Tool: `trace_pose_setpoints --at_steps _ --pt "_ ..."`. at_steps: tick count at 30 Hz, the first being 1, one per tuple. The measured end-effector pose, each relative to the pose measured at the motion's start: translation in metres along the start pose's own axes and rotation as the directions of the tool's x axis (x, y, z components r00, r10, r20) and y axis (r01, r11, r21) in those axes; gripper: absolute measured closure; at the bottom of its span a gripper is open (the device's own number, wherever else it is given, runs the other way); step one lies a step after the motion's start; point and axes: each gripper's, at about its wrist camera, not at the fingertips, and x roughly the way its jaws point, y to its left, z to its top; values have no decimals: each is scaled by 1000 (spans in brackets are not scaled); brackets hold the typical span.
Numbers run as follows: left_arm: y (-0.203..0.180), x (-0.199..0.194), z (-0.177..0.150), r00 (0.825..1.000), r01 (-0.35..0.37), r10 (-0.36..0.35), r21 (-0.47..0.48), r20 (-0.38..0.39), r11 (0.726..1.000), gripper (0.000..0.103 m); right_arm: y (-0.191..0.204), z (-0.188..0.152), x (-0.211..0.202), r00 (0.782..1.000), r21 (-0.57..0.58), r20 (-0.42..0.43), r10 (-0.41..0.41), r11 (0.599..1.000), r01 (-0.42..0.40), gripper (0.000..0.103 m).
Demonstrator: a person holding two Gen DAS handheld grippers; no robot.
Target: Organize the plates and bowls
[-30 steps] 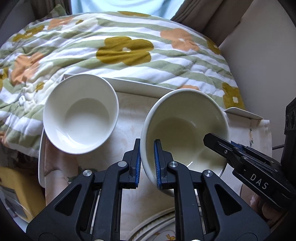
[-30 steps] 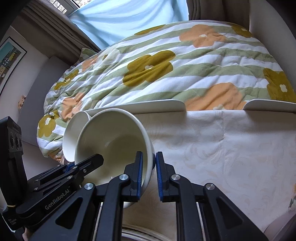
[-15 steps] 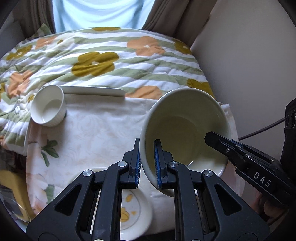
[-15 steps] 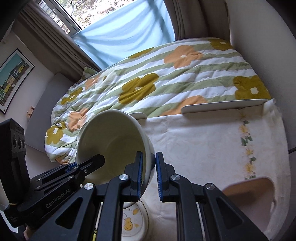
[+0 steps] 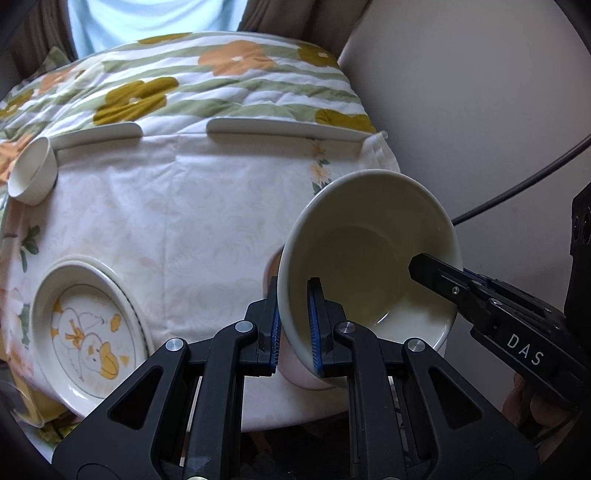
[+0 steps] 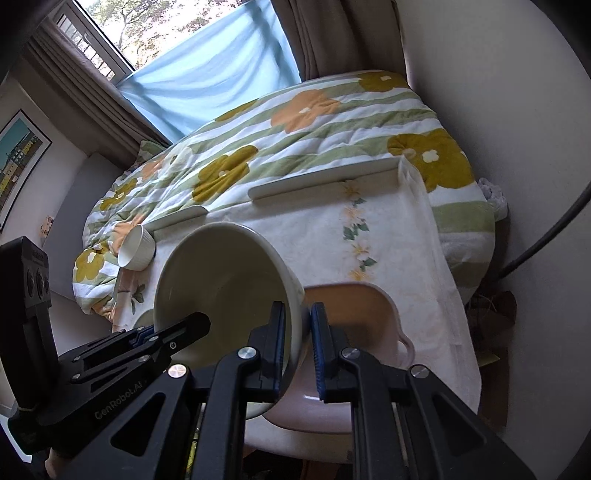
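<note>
We see a table under a white floral tablecloth (image 5: 207, 221). On it sit a small white ribbed bowl (image 5: 31, 177) at the far left corner, a duck-print plate (image 5: 86, 336) and a pink dish (image 6: 365, 321).

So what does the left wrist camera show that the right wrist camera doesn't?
Only the left wrist view shows the duck plate lying on the tablecloth.

Only the right wrist view shows the pink dish under the big bowl, plus the window and a framed picture.

Both show the big bowl gripped at its rim by the left hand-held gripper and the right hand-held gripper, the small white bowl at the far left edge, and the floral quilt.
</note>
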Motion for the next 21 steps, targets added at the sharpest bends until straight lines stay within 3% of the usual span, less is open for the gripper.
trace_pose_setpoints --at_steps 13,21 --pt "-18 69 -16 984 -58 84 159 -159 986 92 -50 -34 46 993 120 -113 -24 992 37 90" --pt "-16 91 -13 976 -86 126 213 -180 973 92 -53 -37 61 990 150 -131 -43 987 63 90"
